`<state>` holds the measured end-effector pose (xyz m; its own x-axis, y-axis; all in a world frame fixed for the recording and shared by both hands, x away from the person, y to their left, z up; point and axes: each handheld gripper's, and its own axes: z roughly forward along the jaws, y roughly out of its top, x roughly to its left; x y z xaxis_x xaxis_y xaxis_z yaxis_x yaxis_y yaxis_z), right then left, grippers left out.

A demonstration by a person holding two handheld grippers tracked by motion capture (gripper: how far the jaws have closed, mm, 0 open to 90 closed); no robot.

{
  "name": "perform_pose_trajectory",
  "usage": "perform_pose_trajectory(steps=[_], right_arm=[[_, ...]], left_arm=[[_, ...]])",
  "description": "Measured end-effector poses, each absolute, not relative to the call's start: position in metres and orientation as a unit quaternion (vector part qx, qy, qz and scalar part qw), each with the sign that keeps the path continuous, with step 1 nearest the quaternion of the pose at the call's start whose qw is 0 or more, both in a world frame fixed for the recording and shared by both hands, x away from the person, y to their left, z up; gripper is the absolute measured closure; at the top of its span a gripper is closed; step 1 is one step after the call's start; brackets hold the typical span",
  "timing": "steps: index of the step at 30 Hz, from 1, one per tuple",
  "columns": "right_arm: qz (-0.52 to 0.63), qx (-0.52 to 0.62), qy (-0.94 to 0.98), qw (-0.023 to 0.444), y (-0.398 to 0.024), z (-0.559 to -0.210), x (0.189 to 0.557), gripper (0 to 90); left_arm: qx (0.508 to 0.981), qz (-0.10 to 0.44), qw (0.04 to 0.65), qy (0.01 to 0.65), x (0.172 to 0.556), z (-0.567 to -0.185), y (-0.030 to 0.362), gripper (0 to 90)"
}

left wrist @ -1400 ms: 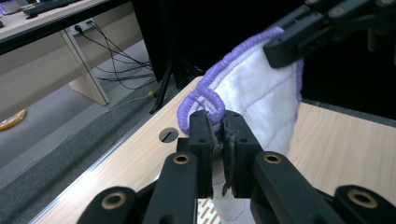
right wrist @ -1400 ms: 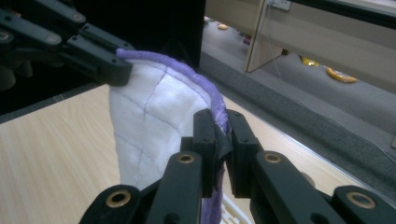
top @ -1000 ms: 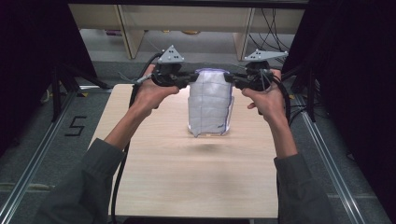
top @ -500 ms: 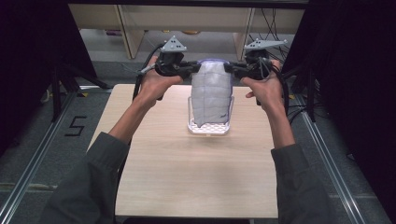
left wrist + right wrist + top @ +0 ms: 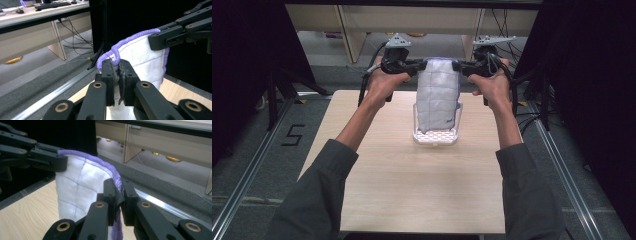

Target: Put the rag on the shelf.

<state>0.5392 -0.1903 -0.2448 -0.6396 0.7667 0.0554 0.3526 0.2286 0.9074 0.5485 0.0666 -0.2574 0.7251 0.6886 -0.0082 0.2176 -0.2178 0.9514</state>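
A white quilted cloth [image 5: 439, 97] with a purple hem hangs upright between both grippers above the far half of the table. My left gripper [image 5: 418, 66] is shut on its top left corner, and in the left gripper view the jaws [image 5: 118, 72] pinch the purple edge of the cloth [image 5: 140, 62]. My right gripper [image 5: 460, 67] is shut on the top right corner, its jaws [image 5: 118, 192] clamped on the hem of the cloth [image 5: 80, 187]. The cloth's lower end reaches into a clear white basket [image 5: 435, 136] with a perforated floor.
The light wooden table [image 5: 412, 190] stretches toward the person. Metal rails [image 5: 557, 150] run along both sides, with a "5" marked on the floor [image 5: 292, 135] at left. Desk legs [image 5: 344, 27] and cables [image 5: 507, 25] stand beyond the far edge.
Both hands have carried the hanging cloth away from the person toward the far edge, and its lower end now hangs in the basket.
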Motion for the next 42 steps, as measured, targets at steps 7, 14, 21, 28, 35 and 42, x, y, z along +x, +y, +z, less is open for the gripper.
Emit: perform_pose_trajectory(steps=[7, 14, 21, 28, 35, 42], right_arm=[[0.488, 0.393, 0.752, 0.205, -0.184, -0.257, 0.566, 84.6], [0.472, 0.424, 0.753, 0.176, -0.182, -0.278, 0.589, 84.5], [0.434, 0.446, 0.764, 0.168, -0.177, -0.299, 0.608, 84.4], [0.391, 0.455, 0.784, 0.162, -0.178, -0.321, 0.618, 84.4], [0.362, 0.479, 0.788, 0.134, -0.181, -0.337, 0.620, 84.1], [0.366, 0.510, 0.767, 0.131, -0.183, -0.340, 0.620, 65.5]], left_arm=[[0.739, 0.197, 0.557, 0.324, 0.570, -0.275, 0.062, 83.3], [0.738, 0.183, 0.555, 0.338, 0.583, -0.289, 0.059, 82.8], [0.734, 0.159, 0.547, 0.370, 0.602, -0.315, 0.061, 82.7], [0.746, 0.153, 0.521, 0.386, 0.617, -0.343, 0.058, 82.6], [0.758, 0.136, 0.502, 0.393, 0.620, -0.359, 0.058, 81.8], [0.765, 0.128, 0.489, 0.399, 0.615, -0.355, 0.060, 65.0]])
